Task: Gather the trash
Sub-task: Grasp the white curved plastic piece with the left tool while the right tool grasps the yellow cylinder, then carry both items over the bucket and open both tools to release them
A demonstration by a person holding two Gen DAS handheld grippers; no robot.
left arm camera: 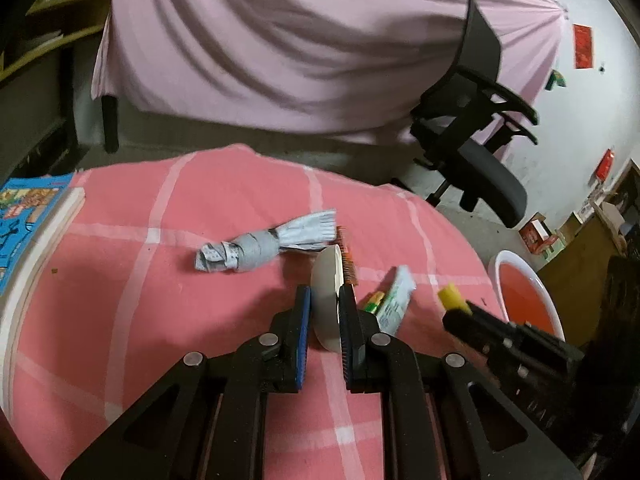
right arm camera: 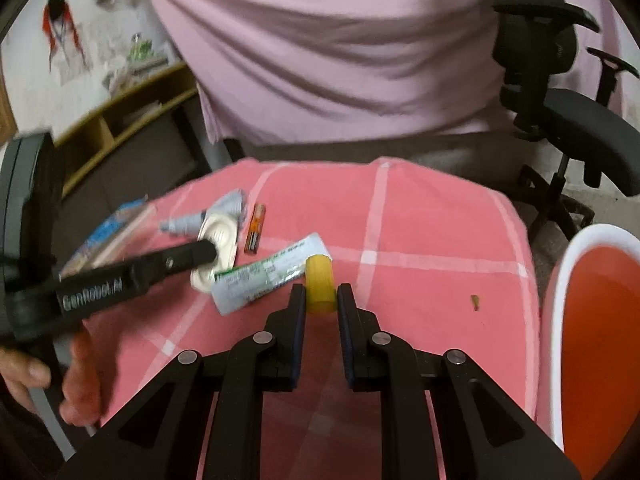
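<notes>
My left gripper [left arm camera: 325, 300] is shut on a white round lid [left arm camera: 326, 300], held on edge just above the pink checked cloth [left arm camera: 200, 320]; the lid also shows in the right wrist view [right arm camera: 218, 240]. My right gripper [right arm camera: 319, 296] is shut on a small yellow cylinder [right arm camera: 319, 284], seen from the left wrist view too [left arm camera: 451, 296]. On the cloth lie a twisted grey paper wad [left arm camera: 264, 246], an orange battery [right arm camera: 256, 230] and a white-green wrapper [right arm camera: 268, 276]. An orange bin with a white rim [right arm camera: 600, 340] stands at the right.
A blue book [left arm camera: 24, 216] lies at the cloth's left edge. A black office chair [left arm camera: 472, 128] stands beyond the table on the right. A pink sheet [left arm camera: 300, 48] hangs behind. Wooden shelves [right arm camera: 120, 120] are at the far left.
</notes>
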